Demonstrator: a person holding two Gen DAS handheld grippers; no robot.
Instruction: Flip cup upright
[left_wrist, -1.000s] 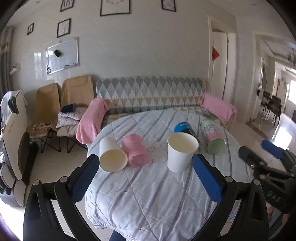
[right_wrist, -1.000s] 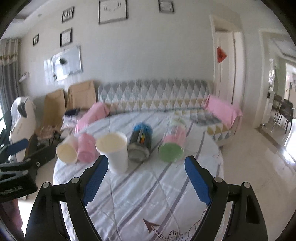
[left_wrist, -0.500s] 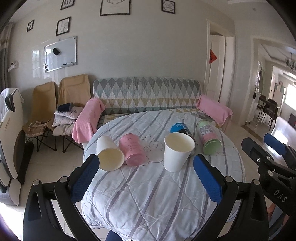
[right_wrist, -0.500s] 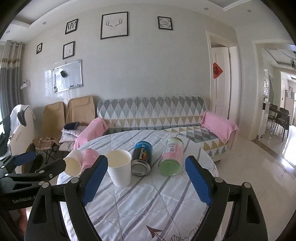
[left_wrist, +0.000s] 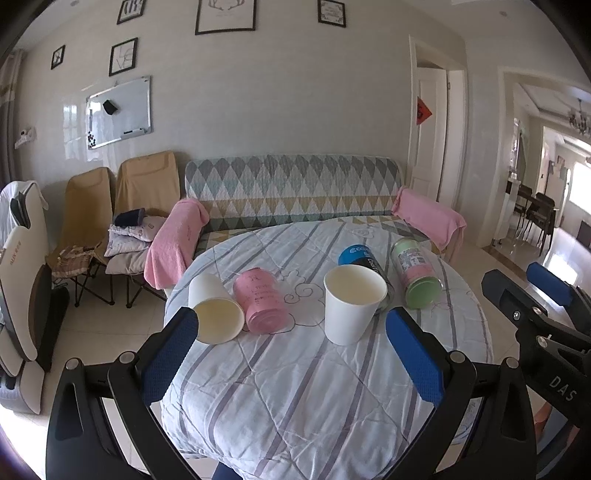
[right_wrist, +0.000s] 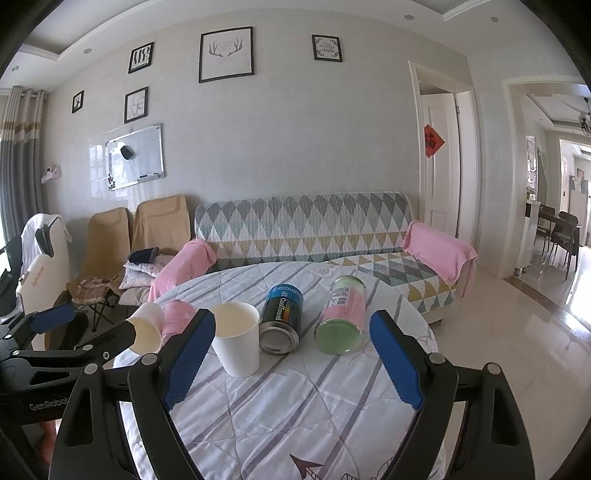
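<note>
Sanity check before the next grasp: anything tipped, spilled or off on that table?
Four things lie on their sides: a white paper cup at the left, touching a pink can, plus a blue can and a green-and-pink can. Only the second white cup stands upright. No spill visible. Both grippers are open.

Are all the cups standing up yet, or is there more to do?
One white cup already stands upright on the table. Nothing is in hand: the left gripper and right gripper are both open and empty. The other cup lies on its side by the pink can, so that is left.
</note>
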